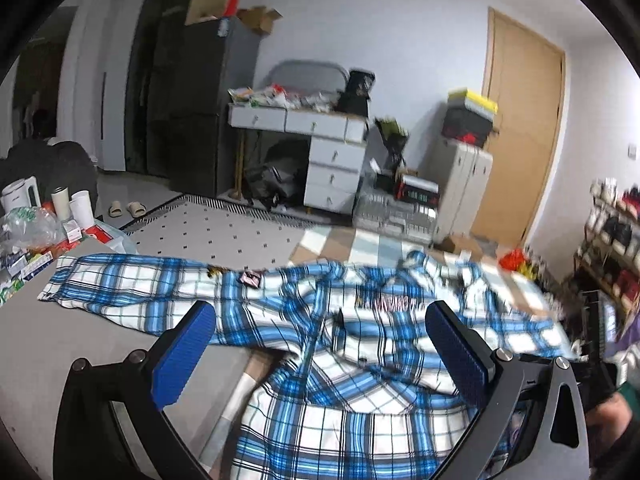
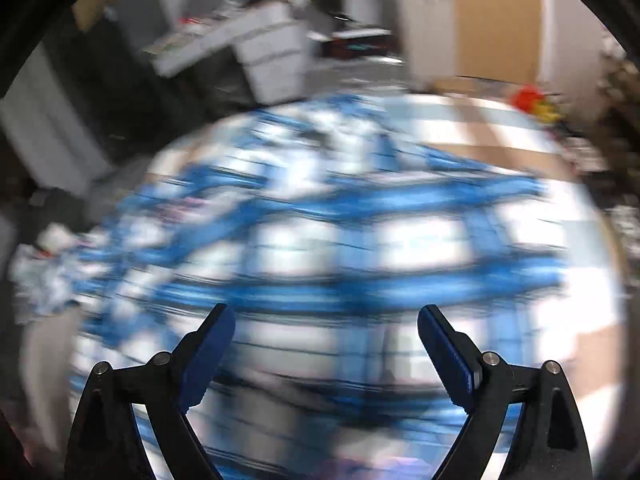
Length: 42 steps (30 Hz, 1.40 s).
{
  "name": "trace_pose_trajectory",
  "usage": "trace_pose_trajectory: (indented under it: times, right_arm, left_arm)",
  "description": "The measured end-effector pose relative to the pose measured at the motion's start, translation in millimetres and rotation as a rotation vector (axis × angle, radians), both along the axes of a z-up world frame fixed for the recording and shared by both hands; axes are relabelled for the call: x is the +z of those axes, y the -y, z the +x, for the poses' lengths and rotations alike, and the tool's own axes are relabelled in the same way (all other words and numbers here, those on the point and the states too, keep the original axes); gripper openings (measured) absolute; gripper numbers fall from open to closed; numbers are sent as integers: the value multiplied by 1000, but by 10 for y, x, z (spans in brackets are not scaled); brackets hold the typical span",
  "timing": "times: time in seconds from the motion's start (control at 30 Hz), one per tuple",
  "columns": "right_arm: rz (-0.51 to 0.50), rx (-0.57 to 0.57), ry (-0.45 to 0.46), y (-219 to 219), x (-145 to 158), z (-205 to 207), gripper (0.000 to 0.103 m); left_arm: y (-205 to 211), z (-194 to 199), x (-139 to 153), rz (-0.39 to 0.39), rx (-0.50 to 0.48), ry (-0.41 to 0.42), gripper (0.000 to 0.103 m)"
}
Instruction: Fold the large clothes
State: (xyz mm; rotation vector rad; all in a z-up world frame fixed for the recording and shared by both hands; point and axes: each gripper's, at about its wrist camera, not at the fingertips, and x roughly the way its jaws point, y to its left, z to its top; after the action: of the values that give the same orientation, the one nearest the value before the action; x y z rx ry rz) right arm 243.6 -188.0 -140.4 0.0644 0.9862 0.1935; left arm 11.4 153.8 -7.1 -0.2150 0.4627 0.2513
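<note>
My blue-and-white plaid shirt (image 1: 360, 360) (soft, rumpled) sprawls on the grey table (image 1: 48, 340), one sleeve reaching leftward. My left tongs (image 1: 320, 328) and right tongs (image 2: 326, 328) both gape, pinching nothing.

The plaid shirt (image 1: 360, 360) is soft woven cloth, matt and creased, in blue, white and black check; it lies on a bench (image 1: 80, 340) with a smooth, matt grey top. Each claw (image 1: 320, 332) has matt black plastic arms with small shiny metal pins, and its fingers (image 1: 184, 356) carry blue, finely ribbed pads. The door (image 1: 520, 132) looks like smooth pale wood.
</note>
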Motion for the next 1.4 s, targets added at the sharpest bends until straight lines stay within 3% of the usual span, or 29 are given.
trace_pose_trajectory:
  times: [0.13, 0.17, 0.23, 0.27, 0.37, 0.43, 0.53, 0.6, 0.67, 0.73, 0.9, 1.03, 1.07, 1.1, 1.13, 1.17, 1.2, 1.27, 1.4]
  right_arm:
    - [4, -38, -53, 181, -180, -80, 92]
    - [28, -28, -90, 191, -237, -119, 82]
    - [99, -3, -143, 119, -269, -209, 52]
    - [155, 3, -152, 62, -247, -309, 51]
    - [298, -3, -77, -77, 4, -864, 56]
    - [347, 19, -46, -166, 130, -1172, 75]
    - [426, 57, 33, -292, 294, -1739, 85]
    - [440, 88, 106, -347, 325, -1984, 91]
    - [414, 86, 176, -368, 276, -2158, 93]
    - [356, 113, 142, -447, 205, -2176, 93]
    - [405, 128, 114, -387, 211, -2127, 93]
    - [422, 137, 153, -345, 262, -2172, 93]
    - [416, 141, 170, -352, 289, -2199, 93]
    - [413, 147, 180, -361, 317, -2225, 93]
    - [412, 153, 184, -371, 326, -2234, 93]
    - [411, 158, 182, -384, 325, -2233, 93]
    - [412, 161, 174, -394, 315, -2229, 93]
    - [419, 163, 159, -399, 293, -2229, 93]
    - [421, 159, 156, -391, 285, -2233, 93]
  left_arm:
    - [69, 269, -212, 33, -25, -121, 102]
    - [55, 345, -280, 30, -29, -154, 102]
    - [33, 456, -371, 38, -36, -205, 102]
    - [11, 529, -418, 39, -41, -234, 102]
    - [-45, 728, -558, -55, -138, -320, 102]
    - [-34, 857, -624, -91, -198, -363, 102]
    - [20, 1069, -673, -82, -252, -396, 102]
    - [38, 1250, -695, -30, -227, -443, 102]
    - [22, 1437, -736, -65, -264, -497, 102]
    - [-28, 1571, -813, -120, -261, -556, 102]
    - [-13, 1781, -1078, -156, -291, -695, 92]
    - [-94, 1780, -1142, -196, -284, -688, 82]
    - [-78, 1775, -1152, -194, -289, -687, 75]
    - [-53, 1764, -1162, -190, -298, -689, 68]
    - [-14, 1778, -1182, -190, -317, -698, 48]
    - [17, 1771, -1195, -189, -335, -713, 37]
    - [28, 1780, -1192, -172, -335, -714, 35]
    - [79, 1754, -1190, -137, -340, -714, 13]
    - [-16, 1771, -1139, -184, -364, -704, 5]
